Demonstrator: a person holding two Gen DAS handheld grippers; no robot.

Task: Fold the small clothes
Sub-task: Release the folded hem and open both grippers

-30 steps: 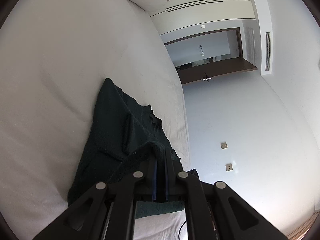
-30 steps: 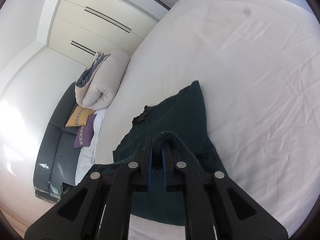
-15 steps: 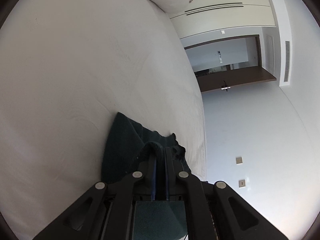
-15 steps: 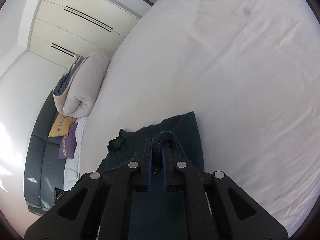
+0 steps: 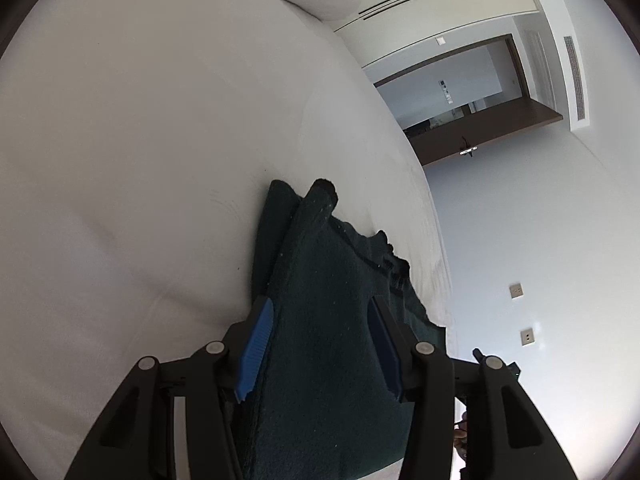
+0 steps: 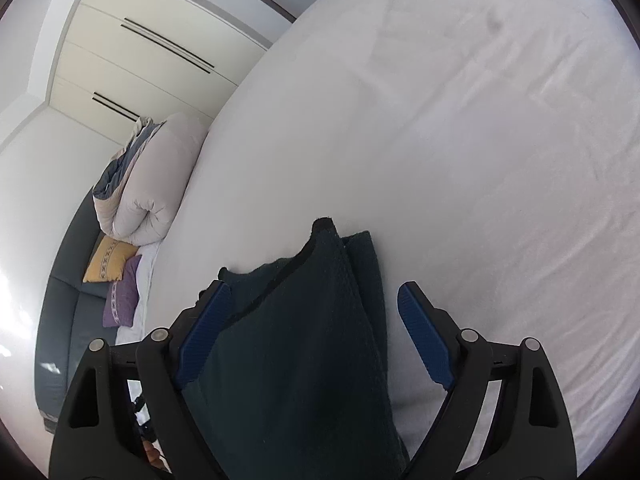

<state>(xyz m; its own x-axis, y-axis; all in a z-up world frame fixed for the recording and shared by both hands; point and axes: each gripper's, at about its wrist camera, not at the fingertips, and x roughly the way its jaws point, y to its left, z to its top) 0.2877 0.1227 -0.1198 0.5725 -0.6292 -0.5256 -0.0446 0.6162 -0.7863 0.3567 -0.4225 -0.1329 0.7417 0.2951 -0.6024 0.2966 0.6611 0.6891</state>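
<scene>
A white bed (image 5: 140,160) fills most of both views, its sheet (image 6: 480,140) lightly creased. Behind it stand cream wardrobe doors (image 6: 132,60) with dark slot handles, and in the left wrist view a brown doorway (image 5: 460,92) opens in the white wall. A rolled grey-white duvet (image 6: 148,184) lies at the bed's far end, beside a grey sofa (image 6: 60,320) carrying a yellow cushion (image 6: 106,260) and a purple cushion (image 6: 122,300).

The dark green knitted garment (image 5: 332,320) lies on the bed near its edge, doubled over into layers, with one rounded fold sticking up at its far end. It runs between the fingers of both tools.

The left gripper (image 5: 320,316) has its blue-padded fingers (image 5: 256,344) spread wide on either side of the cloth, gripping nothing. The right gripper (image 6: 316,304) is likewise parted, its pads (image 6: 424,336) well clear of the garment (image 6: 304,340) lying between them.
</scene>
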